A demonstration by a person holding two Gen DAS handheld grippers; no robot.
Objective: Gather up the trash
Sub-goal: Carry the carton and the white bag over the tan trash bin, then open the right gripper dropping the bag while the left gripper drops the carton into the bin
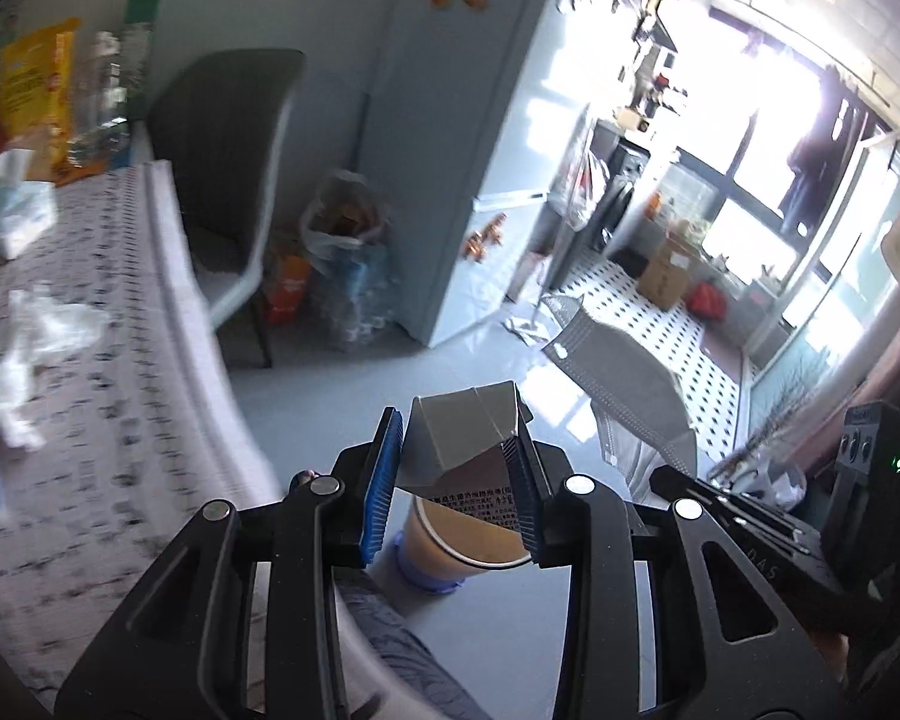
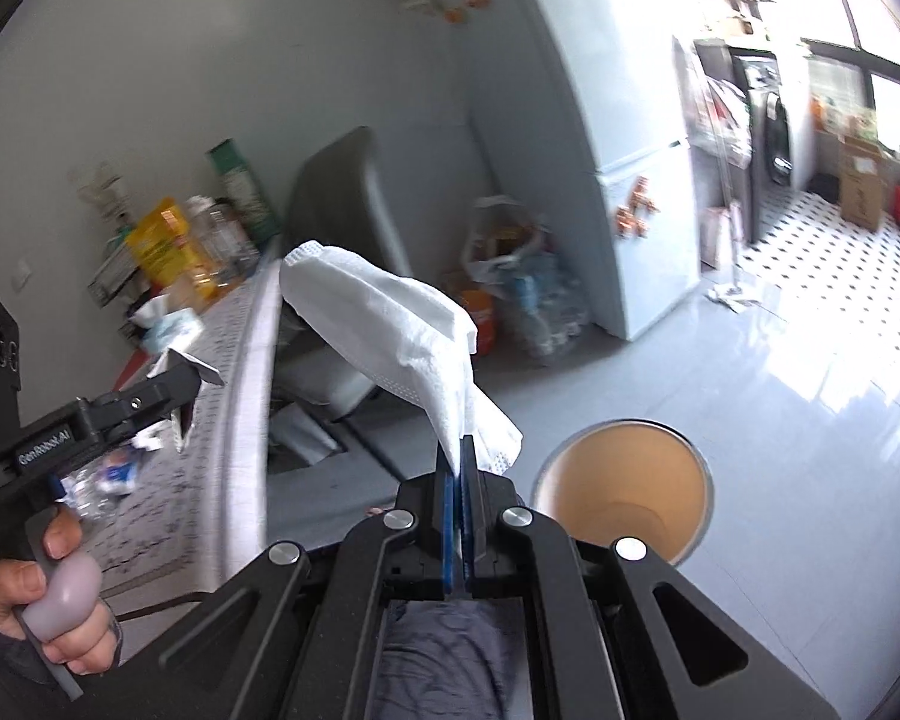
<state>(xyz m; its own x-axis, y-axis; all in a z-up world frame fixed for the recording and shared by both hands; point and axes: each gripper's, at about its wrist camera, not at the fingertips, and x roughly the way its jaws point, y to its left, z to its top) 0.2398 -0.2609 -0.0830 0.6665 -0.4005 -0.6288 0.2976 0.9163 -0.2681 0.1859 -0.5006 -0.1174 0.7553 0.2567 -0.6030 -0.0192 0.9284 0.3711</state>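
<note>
Above the pale floor, both tongs carry trash toward the tan round bin, at four o'clock of the right tongs. Left tongs clamp a crushed grey carton; the right ones pinch a white crumpled tissue. Next, I judge, each load must hang over the bin's mouth before release. More crumpled wrappers lie on the patterned counter at nine o'clock; a grey chair stands beside it.

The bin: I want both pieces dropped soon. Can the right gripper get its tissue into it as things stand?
Probably yes. The bin stands open-mouthed just beside the right gripper, which is clamped on the tissue; nothing visible lies between them.
</note>
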